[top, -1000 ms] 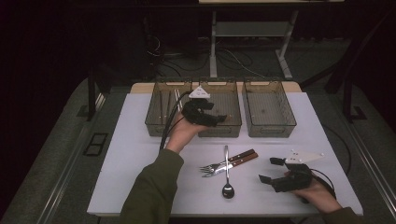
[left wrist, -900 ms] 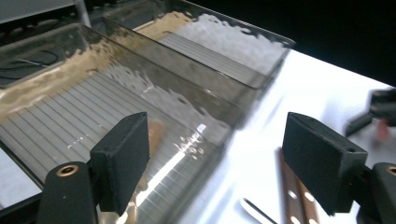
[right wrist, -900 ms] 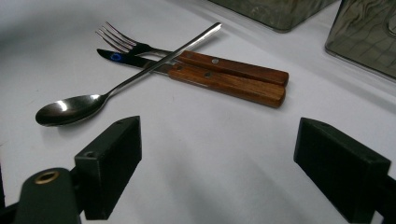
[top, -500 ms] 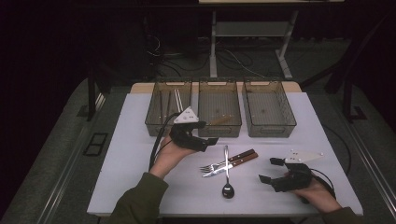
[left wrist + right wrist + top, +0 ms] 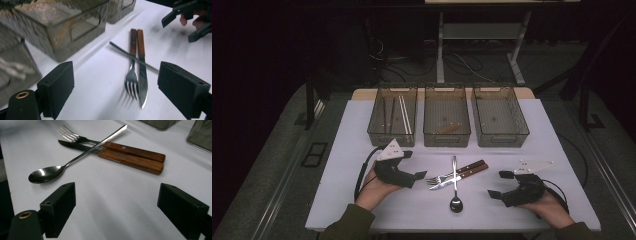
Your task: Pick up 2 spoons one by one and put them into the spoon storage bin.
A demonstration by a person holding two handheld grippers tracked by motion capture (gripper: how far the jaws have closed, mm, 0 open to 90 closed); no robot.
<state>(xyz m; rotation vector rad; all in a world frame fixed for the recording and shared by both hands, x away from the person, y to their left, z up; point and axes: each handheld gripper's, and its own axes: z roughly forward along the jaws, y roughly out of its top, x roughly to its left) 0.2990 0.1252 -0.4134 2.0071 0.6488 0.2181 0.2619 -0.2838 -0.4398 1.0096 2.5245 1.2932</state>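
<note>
Cutlery crossed on the white worktop [image 5: 362, 200], both grippers empty.

A fork [image 5: 131, 77] and knife [image 5: 142, 75] with riveted wooden handles lie side by side mid-worktop, a polished steel spoon [image 5: 50, 172] slanting across them. The smoky plastic bins [image 5: 447, 120] blur in the left gripper view. The left gripper [image 5: 412, 165], its jaws just opening wide, points at the fork, touching nothing; the right gripper [image 5: 498, 184] gapes too.

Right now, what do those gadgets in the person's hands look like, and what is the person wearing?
Each hand holds a black gripper with two blocky, flat-faced jaws. The left gripper and the right gripper each carry a pale grey three-cornered plate on top, dotted with small holes, and trail a black cable. A brass-coloured ring sits near the jaw base in each gripper view. The sleeves are dark olive green.
</note>
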